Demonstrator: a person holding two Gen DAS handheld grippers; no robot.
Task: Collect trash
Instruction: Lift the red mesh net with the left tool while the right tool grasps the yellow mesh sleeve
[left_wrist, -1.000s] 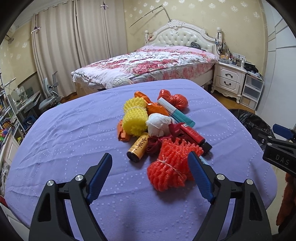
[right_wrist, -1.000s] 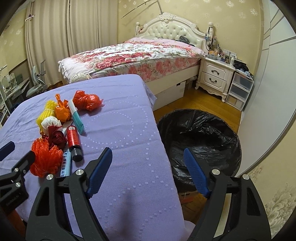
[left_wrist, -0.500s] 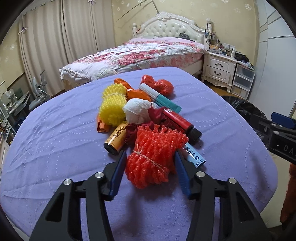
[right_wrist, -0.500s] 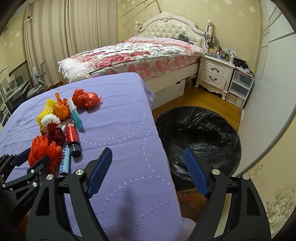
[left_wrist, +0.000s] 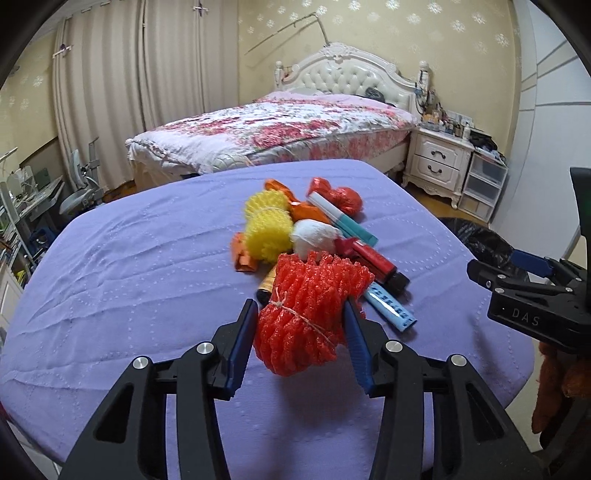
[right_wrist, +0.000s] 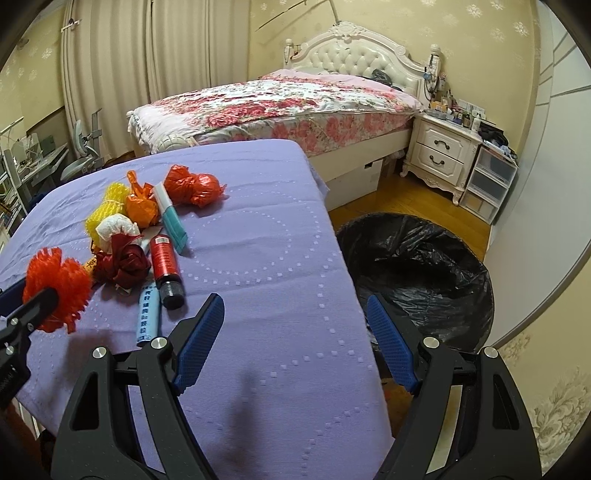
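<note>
My left gripper is shut on a red foam net bundle and holds it just above the purple table; the bundle also shows in the right wrist view. Behind it lies a trash pile: a yellow foam net, a white wad, a red tube, a teal tube, a light blue tube and a red bag. My right gripper is open and empty over the table's right edge, beside a black-lined trash bin.
A bed with a floral cover stands behind the table. A white nightstand and plastic drawers stand at the right wall. A desk and chair sit at the far left. Wooden floor lies between table and bed.
My left gripper moved forward around the red foam net bundle, closed on it and lifted it off the cloth. My right gripper stayed open and barely moved.
</note>
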